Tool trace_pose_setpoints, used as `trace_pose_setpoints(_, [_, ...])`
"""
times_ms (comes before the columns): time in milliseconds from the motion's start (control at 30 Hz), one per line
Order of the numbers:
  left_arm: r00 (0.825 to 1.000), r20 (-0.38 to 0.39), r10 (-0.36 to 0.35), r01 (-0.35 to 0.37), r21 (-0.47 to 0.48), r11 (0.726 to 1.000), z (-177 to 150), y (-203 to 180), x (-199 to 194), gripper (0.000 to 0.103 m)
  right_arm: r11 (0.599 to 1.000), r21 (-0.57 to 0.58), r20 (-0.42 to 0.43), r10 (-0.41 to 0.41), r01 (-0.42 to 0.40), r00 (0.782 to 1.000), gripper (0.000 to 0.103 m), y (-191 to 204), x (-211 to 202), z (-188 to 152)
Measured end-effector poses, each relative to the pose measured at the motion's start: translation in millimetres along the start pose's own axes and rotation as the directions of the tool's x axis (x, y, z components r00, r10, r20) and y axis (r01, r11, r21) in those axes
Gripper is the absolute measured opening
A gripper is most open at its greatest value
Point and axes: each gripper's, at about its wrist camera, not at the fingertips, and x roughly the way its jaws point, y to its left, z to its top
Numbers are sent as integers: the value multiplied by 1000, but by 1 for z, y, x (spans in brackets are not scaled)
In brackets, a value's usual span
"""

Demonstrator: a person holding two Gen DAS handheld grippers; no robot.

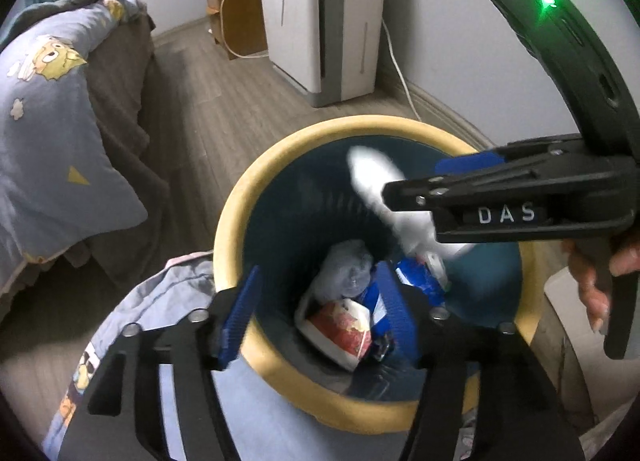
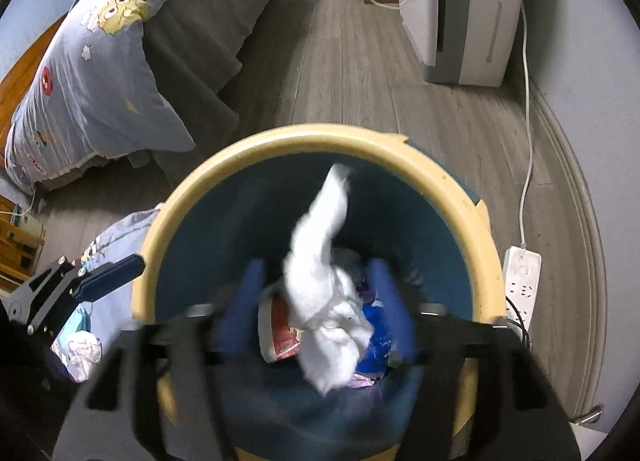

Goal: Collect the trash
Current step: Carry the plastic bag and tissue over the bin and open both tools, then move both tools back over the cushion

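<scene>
A round bin with a yellow rim [image 1: 280, 149] and dark blue inside stands on the floor; it also shows in the right wrist view [image 2: 224, 153]. It holds a red-and-white carton [image 1: 340, 325], a blue wrapper [image 1: 416, 277] and grey wadding. My left gripper [image 1: 316, 317] is open over the bin's near rim and empty. My right gripper [image 2: 316, 309] is open above the bin's mouth. A blurred white tissue [image 2: 320, 261] hangs between its blue pads [image 2: 248, 301], free of them; it shows in the left wrist view [image 1: 384, 189] too.
A bed with a blue cartoon quilt [image 1: 52, 109] and brown cover stands left. A white air purifier [image 1: 324, 17] stands by the wall. A power strip [image 2: 520, 281] and cable lie right of the bin. Blue cloth [image 1: 152, 301] lies by the bin.
</scene>
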Motion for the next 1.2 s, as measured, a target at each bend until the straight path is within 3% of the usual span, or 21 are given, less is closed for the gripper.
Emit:
trace_pose_setpoints(100, [1000, 16, 8, -8, -11, 1000, -5, 4, -9, 81, 1000, -7, 11, -12, 12, 1000, 75, 3, -5, 1])
trace_pose_setpoints(233, [998, 44, 35, -34, -29, 999, -14, 9, -20, 93, 1000, -10, 32, -26, 26, 999, 97, -1, -14, 0])
trace_pose_setpoints(600, [988, 87, 132, -125, -82, 989, -25, 10, -54, 97, 991, -47, 99, -120, 125, 988, 97, -12, -50, -4])
trace_pose_setpoints(833, [979, 122, 166, -152, -117, 981, -35, 11, -105, 98, 972, -121, 154, -185, 204, 971, 97, -4, -84, -13])
trace_pose_setpoints(1000, [970, 145, 197, -178, -130, 975, -51, 12, -147, 98, 971, -128, 186, -179, 204, 966, 97, 10, -114, -24])
trace_pose_setpoints(1200, [950, 151, 273, -261, -97, 961, -85, 12, -199, 98, 988, -96, 234, -93, 118, 968, 97, 39, -155, -43])
